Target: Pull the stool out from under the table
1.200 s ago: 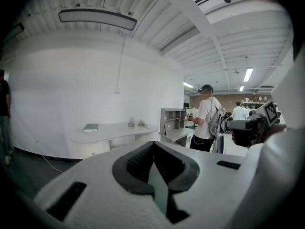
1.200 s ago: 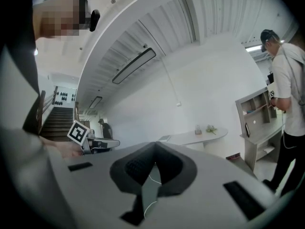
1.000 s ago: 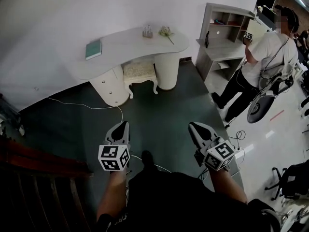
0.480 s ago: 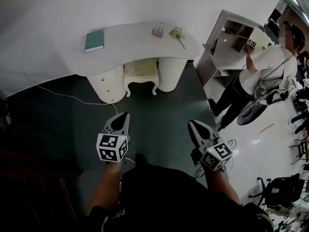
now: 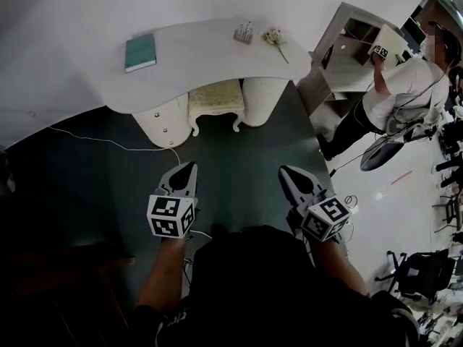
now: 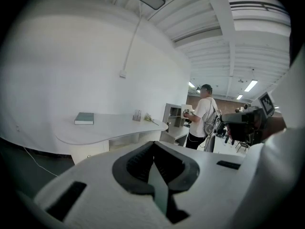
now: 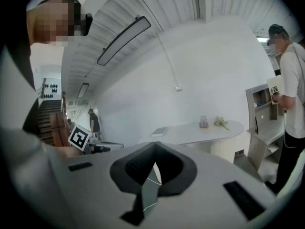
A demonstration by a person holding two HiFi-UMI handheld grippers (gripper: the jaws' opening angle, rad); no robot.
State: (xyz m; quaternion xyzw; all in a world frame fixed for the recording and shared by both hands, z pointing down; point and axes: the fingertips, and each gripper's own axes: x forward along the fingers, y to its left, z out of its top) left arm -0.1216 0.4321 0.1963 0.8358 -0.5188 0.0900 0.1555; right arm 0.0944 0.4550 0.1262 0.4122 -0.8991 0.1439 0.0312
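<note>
Head view, looking steeply down. L gripper (image 5: 185, 170) at 7 o'clock and R gripper (image 5: 288, 173) at 5 o'clock, both w/ fingers pressed together, pinching nothing. Each carries a cube (image 5: 171, 216) of black-white square markers. Cream stool (image 5: 215, 98) at 12 o'clock, tucked under the curved white table (image 5: 195, 67) btwn its two round pedestals, well apart from both grippers. Teal book (image 5: 140, 53) on tabletop at 11. Bystander (image 5: 405, 85) at 2 o'clock, facing a shelf unit (image 5: 347, 38).
</note>
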